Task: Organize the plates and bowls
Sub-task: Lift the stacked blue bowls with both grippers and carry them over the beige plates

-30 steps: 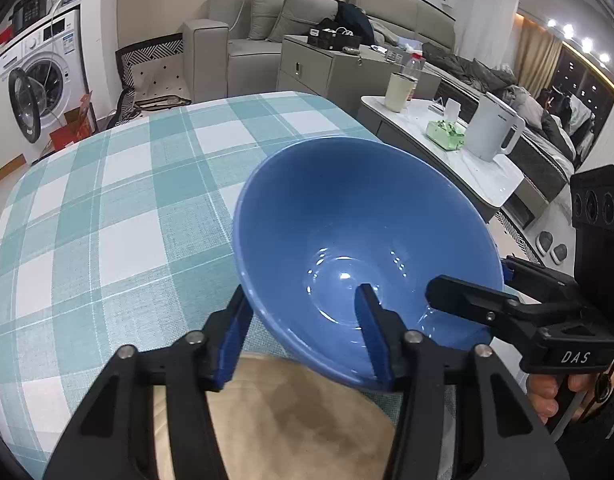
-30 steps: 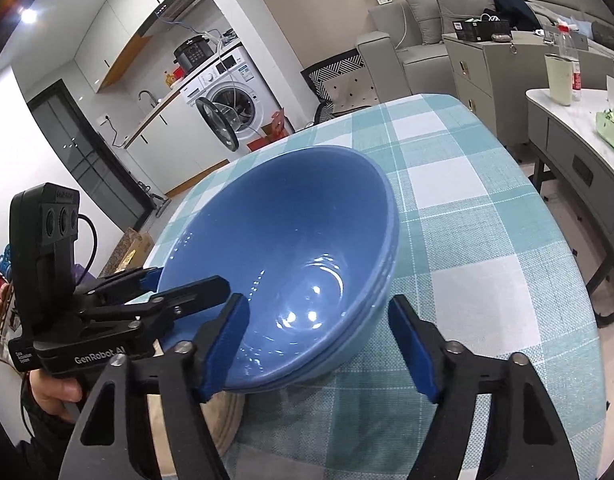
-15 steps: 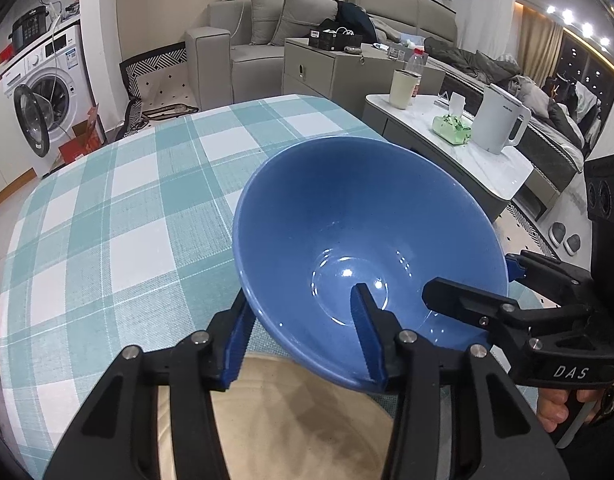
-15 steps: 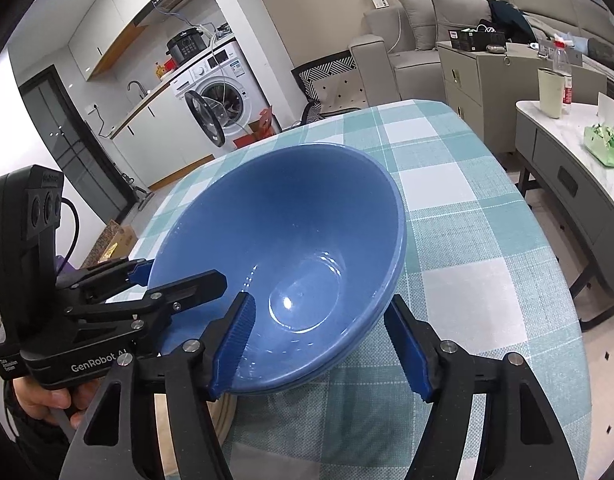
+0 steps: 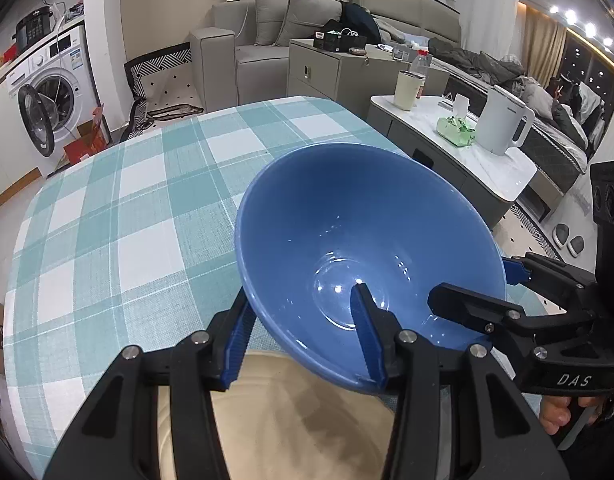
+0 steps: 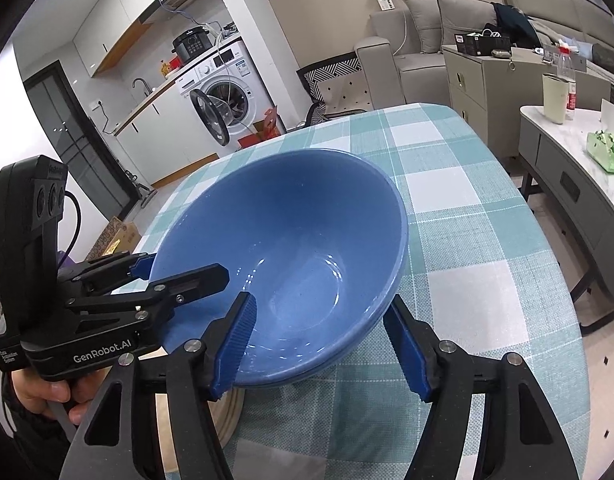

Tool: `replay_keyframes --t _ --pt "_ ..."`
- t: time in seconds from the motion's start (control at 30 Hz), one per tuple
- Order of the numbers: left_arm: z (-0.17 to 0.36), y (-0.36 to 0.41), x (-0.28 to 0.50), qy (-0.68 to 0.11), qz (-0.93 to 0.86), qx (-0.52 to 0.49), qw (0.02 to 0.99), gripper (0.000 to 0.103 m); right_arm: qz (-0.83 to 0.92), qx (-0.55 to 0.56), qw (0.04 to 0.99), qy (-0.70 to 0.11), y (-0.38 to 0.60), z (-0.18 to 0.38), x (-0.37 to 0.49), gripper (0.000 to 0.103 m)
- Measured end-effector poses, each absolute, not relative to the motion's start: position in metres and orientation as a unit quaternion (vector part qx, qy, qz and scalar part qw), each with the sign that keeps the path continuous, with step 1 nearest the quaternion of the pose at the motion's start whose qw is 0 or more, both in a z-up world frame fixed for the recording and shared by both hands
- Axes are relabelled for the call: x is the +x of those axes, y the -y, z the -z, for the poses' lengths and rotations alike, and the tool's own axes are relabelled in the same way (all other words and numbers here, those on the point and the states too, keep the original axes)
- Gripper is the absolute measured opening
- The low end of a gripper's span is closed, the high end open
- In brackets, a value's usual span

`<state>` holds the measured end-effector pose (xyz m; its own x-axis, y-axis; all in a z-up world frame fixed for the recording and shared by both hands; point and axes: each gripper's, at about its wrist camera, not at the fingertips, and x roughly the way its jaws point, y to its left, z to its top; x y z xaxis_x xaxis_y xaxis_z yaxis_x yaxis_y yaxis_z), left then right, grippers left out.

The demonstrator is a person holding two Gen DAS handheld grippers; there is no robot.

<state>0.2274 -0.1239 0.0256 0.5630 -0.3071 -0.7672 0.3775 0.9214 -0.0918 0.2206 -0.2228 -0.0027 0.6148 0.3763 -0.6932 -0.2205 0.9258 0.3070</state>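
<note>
Two stacked blue bowls (image 5: 359, 240) are held tilted above the checked table (image 5: 127, 208); the double rim shows in the right wrist view (image 6: 291, 248). My left gripper (image 5: 303, 336) straddles the near rim, one finger inside and one outside, jaws wide. My right gripper (image 6: 327, 344) straddles the opposite rim the same way, jaws wide. Each gripper shows in the other's view, the right (image 5: 519, 312) and the left (image 6: 147, 284). A beige plate (image 5: 275, 420) lies on the table under the bowls, and its edge shows in the right wrist view (image 6: 227, 412).
The table's far and right edges drop to the floor. A white side table (image 5: 459, 148) with a kettle (image 5: 503, 120), cup and tissue pack stands to the right. A washing machine (image 6: 223, 92) with its door open and a sofa stand behind.
Both grippers and the bowls have risen and tilted a little together. The jaw spacing looks the same.
</note>
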Motion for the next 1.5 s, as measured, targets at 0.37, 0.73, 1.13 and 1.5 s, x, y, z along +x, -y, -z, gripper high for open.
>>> replay_keyframes --t 0.37,0.73,1.13,1.5 --pt "-0.028 0.126 0.225 -0.422 0.194 0.046 0.885 0.047 -0.168 0.097 0.895 -0.402 0.224 0.000 0.218 0.068" --pt "-0.039 0.120 0.216 -0.415 0.189 0.048 0.888 0.047 -0.170 0.088 0.899 -0.393 0.219 -0.010 0.212 0.068" --pt "-0.064 0.096 0.193 -0.396 0.171 0.043 0.901 0.047 -0.193 0.070 0.906 -0.370 0.196 -0.042 0.189 0.068" --pt "-0.079 0.058 0.159 -0.383 0.145 0.029 0.912 0.047 -0.225 0.044 0.905 -0.358 0.156 -0.065 0.162 0.068"
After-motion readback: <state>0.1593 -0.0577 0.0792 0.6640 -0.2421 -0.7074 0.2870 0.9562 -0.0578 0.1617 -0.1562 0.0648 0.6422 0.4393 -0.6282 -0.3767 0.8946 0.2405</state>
